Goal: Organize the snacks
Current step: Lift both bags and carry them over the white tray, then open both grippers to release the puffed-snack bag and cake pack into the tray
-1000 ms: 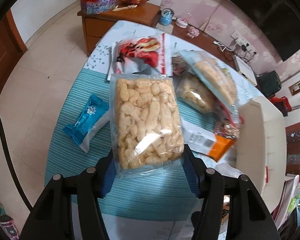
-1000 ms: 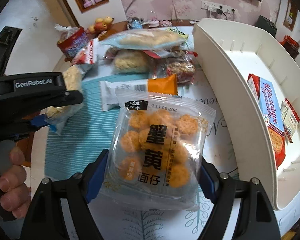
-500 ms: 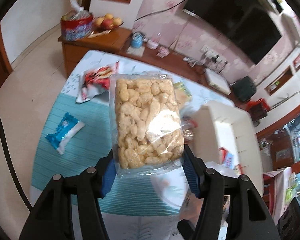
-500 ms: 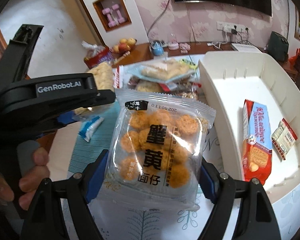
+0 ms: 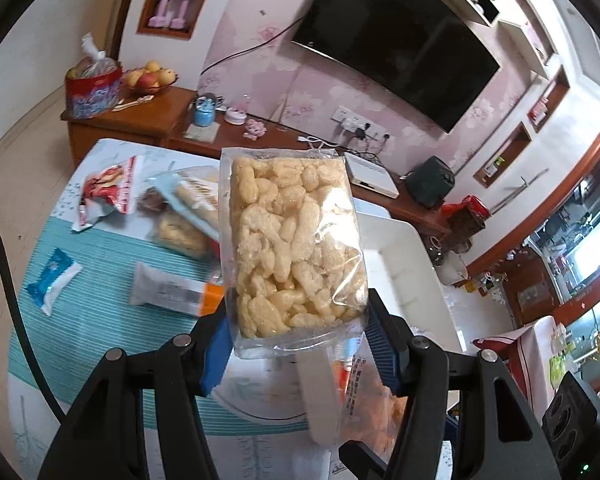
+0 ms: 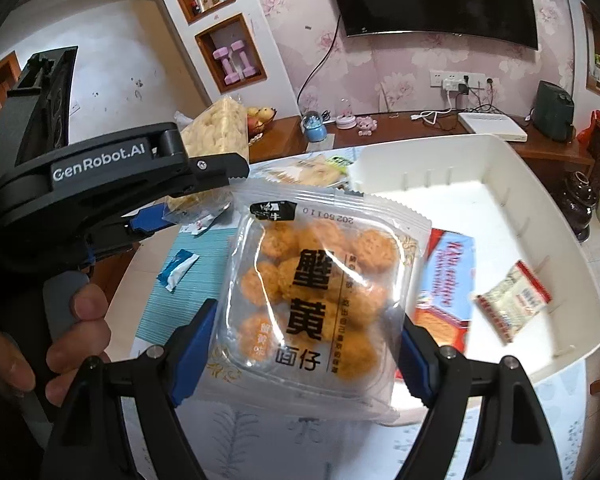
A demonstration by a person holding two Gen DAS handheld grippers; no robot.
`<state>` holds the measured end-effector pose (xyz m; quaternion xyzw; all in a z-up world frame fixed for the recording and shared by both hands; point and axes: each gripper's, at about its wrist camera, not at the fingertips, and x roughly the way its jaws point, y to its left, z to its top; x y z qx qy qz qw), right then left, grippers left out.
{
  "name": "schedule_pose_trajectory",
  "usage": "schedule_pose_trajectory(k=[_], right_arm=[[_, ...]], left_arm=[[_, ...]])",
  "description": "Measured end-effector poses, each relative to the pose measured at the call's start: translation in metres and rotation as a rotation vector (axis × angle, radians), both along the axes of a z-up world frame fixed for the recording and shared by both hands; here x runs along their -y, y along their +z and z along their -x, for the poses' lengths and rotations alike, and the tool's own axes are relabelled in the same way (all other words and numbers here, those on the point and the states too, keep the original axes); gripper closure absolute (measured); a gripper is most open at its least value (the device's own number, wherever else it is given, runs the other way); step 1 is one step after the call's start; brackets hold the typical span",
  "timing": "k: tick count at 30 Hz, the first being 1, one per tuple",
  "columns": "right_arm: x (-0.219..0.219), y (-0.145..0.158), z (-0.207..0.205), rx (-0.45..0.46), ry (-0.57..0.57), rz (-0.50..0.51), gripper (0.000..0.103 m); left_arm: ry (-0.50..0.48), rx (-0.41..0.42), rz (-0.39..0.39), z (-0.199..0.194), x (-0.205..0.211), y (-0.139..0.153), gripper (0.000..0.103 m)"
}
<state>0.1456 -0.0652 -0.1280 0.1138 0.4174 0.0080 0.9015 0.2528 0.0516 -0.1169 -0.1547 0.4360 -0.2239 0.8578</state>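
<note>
My left gripper [image 5: 298,332] is shut on a clear bag of pale puffed snacks [image 5: 290,248], held high above the table. My right gripper [image 6: 306,356] is shut on a clear pack of orange round snacks [image 6: 318,300] with black Chinese print, held just left of the white bin [image 6: 500,184]. The bin holds a red-and-blue biscuit box [image 6: 446,280] and a small red-edged packet [image 6: 512,304]. In the right wrist view the left gripper [image 6: 148,220] and its puffed snack bag [image 6: 216,130] show at upper left, with the hand on its handle.
On the teal mat [image 5: 88,320] lie a blue-and-white packet [image 5: 52,280] and a grey-and-orange bar [image 5: 176,290]. Behind them lie a red-and-white bag [image 5: 108,190] and several clear snack bags [image 5: 188,208]. The white bin [image 5: 404,264] stands to the right. A wooden sideboard [image 5: 140,120] runs behind.
Both grippers have risen with their packs and tilted up, so more of the room shows. The right gripper has moved closer to the bin. Both grips are unchanged.
</note>
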Motion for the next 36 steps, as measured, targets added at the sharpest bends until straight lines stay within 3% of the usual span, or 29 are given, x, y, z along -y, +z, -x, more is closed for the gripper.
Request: schedule_pose_trajectory(k=[14, 28, 32, 36], right_arm=[[0.071, -0.001, 0.022, -0.019, -0.051, 0.016, 0.022], [0.138, -0.011, 0.023, -0.054, -0.132, 0.004, 0.021], [0.153, -0.017, 0.02, -0.077, -0.16, -0.033, 0.019], [0.161, -0.023, 0.02, -0.093, -0.191, -0.015, 0.018]], left_arm=[[-0.071, -0.009, -0.012, 0.016, 0.082, -0.007, 0.044], [-0.091, -0.046, -0.079, 0.019, 0.14, -0.021, 0.044], [-0.077, -0.044, -0.09, 0.018, 0.144, -0.022, 0.041], [-0.058, -0.04, -0.096, 0.017, 0.144, -0.021, 0.028]])
